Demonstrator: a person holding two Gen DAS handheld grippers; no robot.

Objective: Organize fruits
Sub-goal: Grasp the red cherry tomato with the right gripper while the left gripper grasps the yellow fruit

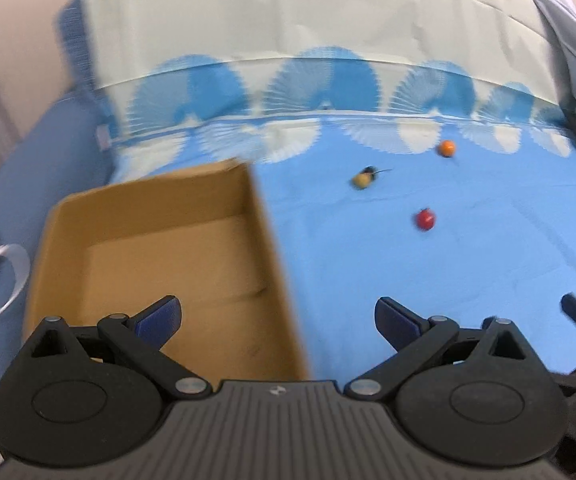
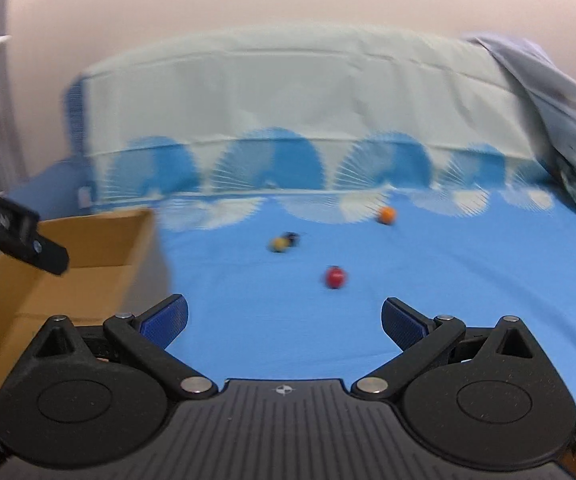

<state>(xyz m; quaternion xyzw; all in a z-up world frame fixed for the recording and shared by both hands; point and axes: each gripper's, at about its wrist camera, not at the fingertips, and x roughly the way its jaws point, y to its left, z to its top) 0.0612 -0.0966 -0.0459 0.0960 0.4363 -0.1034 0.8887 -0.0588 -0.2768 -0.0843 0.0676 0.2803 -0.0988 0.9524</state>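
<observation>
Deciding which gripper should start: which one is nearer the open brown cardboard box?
Left. The left gripper hangs over the cardboard box; the right gripper sits over the blue sheet beside it.

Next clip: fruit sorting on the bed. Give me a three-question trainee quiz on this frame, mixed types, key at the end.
1. True or false: the cardboard box already holds fruit.
2. How many fruits lie on the blue sheet?
3. Which fruit is nearest the right gripper? A) orange fruit B) red fruit C) yellow fruit

Key
1. False: its visible inside shows none.
2. Three.
3. B. Both the right gripper and the left gripper are open and hold nothing.
</observation>
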